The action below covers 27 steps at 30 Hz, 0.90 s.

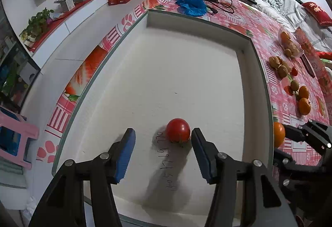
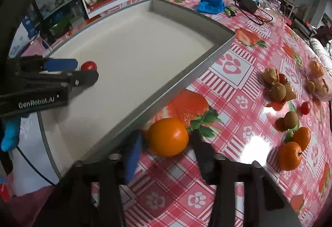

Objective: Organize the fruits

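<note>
Left wrist view gives us a small round glossy red tomato (image 1: 178,130) resting stem-side down on the floor of the shallow white grey-rimmed tray (image 1: 248,48), near its front edge; being round, it has no long axis we can name. Our left gripper (image 1: 162,149) stands spread, its right pad just beside the tomato, not pressing it. Off the tray's right edge, on the pink checked tablecloth (image 2: 238,90), our right gripper (image 2: 166,151) brackets a smooth orange (image 2: 168,136), the fingers close at both sides; contact we cannot tell. Tangerines (image 2: 294,148), kiwis (image 2: 290,119) and walnuts (image 2: 271,77) lie further right.
</note>
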Motion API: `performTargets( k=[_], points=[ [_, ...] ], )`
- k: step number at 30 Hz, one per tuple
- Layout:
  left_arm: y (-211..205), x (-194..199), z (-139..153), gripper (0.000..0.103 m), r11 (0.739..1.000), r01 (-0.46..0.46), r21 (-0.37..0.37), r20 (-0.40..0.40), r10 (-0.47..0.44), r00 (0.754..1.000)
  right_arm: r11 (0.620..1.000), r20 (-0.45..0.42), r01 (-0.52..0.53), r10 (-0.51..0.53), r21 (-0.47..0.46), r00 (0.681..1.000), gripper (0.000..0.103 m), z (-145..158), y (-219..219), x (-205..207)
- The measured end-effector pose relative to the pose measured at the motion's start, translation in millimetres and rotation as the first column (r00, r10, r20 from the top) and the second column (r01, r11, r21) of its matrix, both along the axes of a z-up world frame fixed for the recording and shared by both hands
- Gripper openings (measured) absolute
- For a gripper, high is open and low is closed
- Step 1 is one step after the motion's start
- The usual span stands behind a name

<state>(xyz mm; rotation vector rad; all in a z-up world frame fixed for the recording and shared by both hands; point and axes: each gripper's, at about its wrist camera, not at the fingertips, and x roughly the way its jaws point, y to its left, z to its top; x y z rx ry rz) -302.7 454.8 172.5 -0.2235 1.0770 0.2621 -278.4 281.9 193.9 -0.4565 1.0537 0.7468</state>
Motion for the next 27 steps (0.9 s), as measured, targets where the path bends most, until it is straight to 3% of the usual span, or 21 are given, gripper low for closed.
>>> performTargets(
  k=[7,11,17,19,20,27],
  points=[
    [1.2,-3.2,7.3,0.063,1.000,-0.012,0.004,0.031,0.012,0.999,0.992,0.007,0.107,-0.108,0.062,0.994,0.041,32.1,-16.3,12.0],
    [0.1,-8.0,10.5,0.065,0.999,-0.035,0.027,0.044,0.034,0.998,0.992,-0.004,0.068,-0.068,0.109,0.998,0.038,49.4,-0.1,8.2],
    [4.8,-16.8,7.3,0.067,0.997,-0.068,0.020,0.037,0.067,0.997,0.995,-0.001,0.025,-0.025,0.101,1.000,0.039,46.2,32.4,3.5],
    [5.2,-18.3,6.1,0.069,0.997,-0.068,0.019,0.039,0.067,0.997,0.992,-0.006,0.060,-0.060,0.112,0.998,0.058,46.8,25.1,9.2],
    [3.6,-17.9,4.4,0.069,0.998,-0.063,0.027,0.036,0.062,0.997,0.991,0.005,0.079,-0.080,0.111,0.997,0.062,47.5,19.0,11.1],
    [-0.8,-12.7,1.5,0.070,0.998,-0.050,0.031,0.037,0.048,0.998,0.978,0.012,0.207,-0.207,0.030,0.978,0.064,25.6,-40.6,29.5]
  ],
)
